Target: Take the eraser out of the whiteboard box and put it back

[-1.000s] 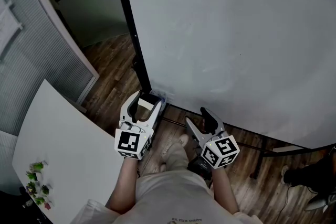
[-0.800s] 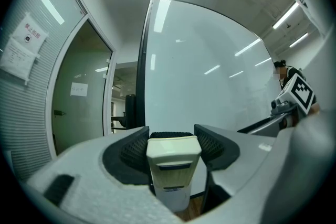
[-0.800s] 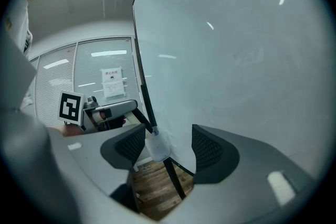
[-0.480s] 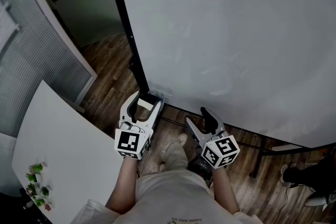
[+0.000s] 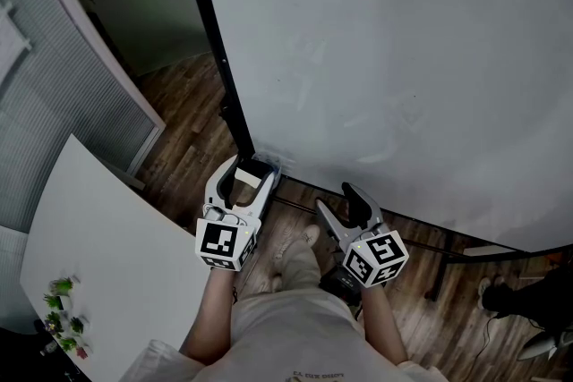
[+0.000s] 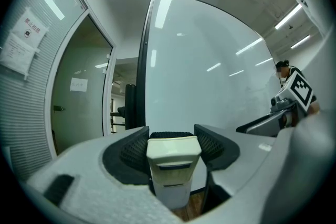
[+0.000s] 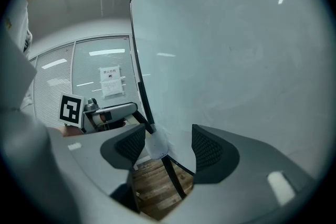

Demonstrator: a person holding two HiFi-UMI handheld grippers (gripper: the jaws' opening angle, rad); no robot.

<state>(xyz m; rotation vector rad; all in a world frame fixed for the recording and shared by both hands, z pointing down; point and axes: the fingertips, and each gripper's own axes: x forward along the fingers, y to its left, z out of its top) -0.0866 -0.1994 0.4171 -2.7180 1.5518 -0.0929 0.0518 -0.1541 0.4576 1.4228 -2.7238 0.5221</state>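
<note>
My left gripper is shut on the eraser, a cream plastic block with a dark felt strip on top. In the left gripper view the eraser stands upright between the two dark pads, held level in front of the whiteboard. The gripper's tips are just short of the board's lower left corner, where a small pale box sits on the black frame. My right gripper is open with nothing between its jaws. In the right gripper view that pale box shows beyond the open gap.
The large whiteboard fills the upper right, and its black stand bars run over the wood floor. A white table with small green items is at the lower left. Another person's shoes are at the far right.
Both grippers have kept their places and the eraser stays in the left one. Only the head view has shifted slightly.
</note>
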